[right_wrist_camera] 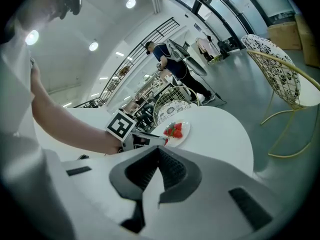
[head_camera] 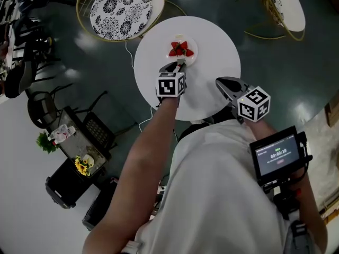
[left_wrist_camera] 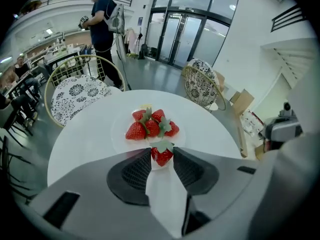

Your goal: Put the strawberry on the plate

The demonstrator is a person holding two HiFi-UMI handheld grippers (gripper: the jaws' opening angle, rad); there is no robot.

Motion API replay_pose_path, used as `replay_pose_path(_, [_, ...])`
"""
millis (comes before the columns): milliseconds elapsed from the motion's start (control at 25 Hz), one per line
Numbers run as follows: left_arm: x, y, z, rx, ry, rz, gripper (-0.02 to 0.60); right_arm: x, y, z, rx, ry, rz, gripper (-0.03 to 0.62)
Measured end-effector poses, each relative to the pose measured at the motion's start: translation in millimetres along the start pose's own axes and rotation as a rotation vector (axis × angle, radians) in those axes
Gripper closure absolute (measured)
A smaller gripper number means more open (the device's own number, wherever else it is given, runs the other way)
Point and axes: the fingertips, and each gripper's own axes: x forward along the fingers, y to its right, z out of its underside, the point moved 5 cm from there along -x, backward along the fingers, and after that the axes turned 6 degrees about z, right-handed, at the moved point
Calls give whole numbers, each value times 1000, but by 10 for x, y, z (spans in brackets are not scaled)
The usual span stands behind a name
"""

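Red strawberry in outstretched left gripper

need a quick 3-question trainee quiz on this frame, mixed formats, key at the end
1. True or false: the right gripper has something clamped between its jaws.
2. What is the left gripper shut on? A) a strawberry B) a napkin C) nothing
3. Fill in: the other strawberries lie piled on a white ____ on the round table.
Key: 1 false, its jaws are together and empty. 2 A. 3 plate.
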Motion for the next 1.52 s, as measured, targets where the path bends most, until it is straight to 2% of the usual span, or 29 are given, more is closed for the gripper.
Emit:
replay_pose_path(160, [78,-63,-23,-21,-11,-9,439,-42,36,32,20,6,17,588])
replay_pose_path(440, [155,-134,-73,-7,-25,-42,439,-92,74,97,38,5,35,588])
replay_pose_path(640, [166,-174,-84,-27,4,-45,437,-96,92,96,38,2,40,588])
replay_pose_path(1120, [115,-131,-81,20,48,-21,436,-106,110,127,41,0,34,588])
replay_pose_path(1520, [-48,-59,-13,27,101,-17,437,-82,148,83,34,8,27,588])
